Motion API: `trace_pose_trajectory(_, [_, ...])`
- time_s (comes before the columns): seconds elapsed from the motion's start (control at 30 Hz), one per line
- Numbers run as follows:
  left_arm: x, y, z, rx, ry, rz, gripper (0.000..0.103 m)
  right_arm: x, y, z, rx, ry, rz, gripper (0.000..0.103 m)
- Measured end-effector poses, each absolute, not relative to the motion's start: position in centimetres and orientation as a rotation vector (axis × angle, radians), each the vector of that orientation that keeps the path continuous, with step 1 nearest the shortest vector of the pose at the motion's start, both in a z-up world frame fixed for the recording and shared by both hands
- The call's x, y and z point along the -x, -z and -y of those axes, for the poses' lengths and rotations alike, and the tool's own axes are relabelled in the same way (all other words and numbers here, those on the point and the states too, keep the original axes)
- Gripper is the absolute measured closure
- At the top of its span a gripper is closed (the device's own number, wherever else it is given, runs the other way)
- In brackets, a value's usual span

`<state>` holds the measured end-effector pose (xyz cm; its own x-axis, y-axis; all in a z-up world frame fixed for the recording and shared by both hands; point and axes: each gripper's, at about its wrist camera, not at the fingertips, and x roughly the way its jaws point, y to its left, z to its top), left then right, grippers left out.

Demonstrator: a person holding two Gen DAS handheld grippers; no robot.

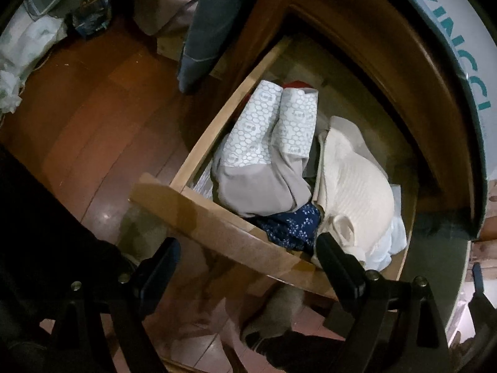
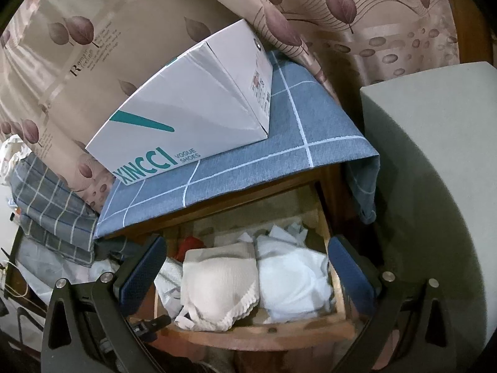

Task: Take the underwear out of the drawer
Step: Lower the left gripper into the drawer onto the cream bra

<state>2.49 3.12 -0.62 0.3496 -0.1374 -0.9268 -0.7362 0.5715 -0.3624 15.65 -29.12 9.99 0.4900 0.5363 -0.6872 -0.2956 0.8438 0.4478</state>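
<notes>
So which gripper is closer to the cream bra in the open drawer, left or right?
Left, as far as I can tell. One finger of the left gripper sits right at the cream bra, by the drawer front. The right gripper, open, hovers above it.

Black gripper frames (image 2: 245, 283), blue pads (image 2: 351, 275), silver screws (image 2: 388, 276)

The drawer (image 2: 329, 227) stands pulled out below a cloth (image 2: 236, 168) that bears a shoebox (image 2: 192, 105). In the drawer, a bra (image 2: 217, 286) lies left of crumpled underwear (image 2: 292, 276), touching it. Curtain (image 2: 341, 15) hangs behind.
</notes>
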Motion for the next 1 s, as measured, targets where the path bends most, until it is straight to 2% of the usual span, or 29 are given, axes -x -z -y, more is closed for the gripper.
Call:
trace_pose_trajectory(0.2, [-3.6,-0.5,-2.7,0.804,-0.468,-1.137,0.009,-15.7,-9.8,29.1,-0.289,-0.513,-0.936,0.0])
trace_pose_trajectory(0.33, [-2.7,-0.6,-2.8,0.849,-0.464,-1.099,0.01,-15.7,-9.8,29.1,-0.288,-0.516,-0.933,0.0])
trace_pose_trajectory(0.7, [-2.9,-8.2,2.4,0.407,-0.278,-0.994,0.011,-15.9,-10.1,30.0,-0.333,-0.517,-0.929,0.0])
trace_pose_trajectory(0.83, [-6.4,-6.3,3.6,0.316,-0.154,-1.086,0.01,-15.6,-10.3,30.4,-0.33,-0.526,-0.921,0.0])
trace_pose_trajectory(1.0, [-9.6,-1.7,2.6,0.384,-0.087,-1.191,0.01,-15.7,-10.2,31.2,-0.353,-0.52,-0.926,0.0])
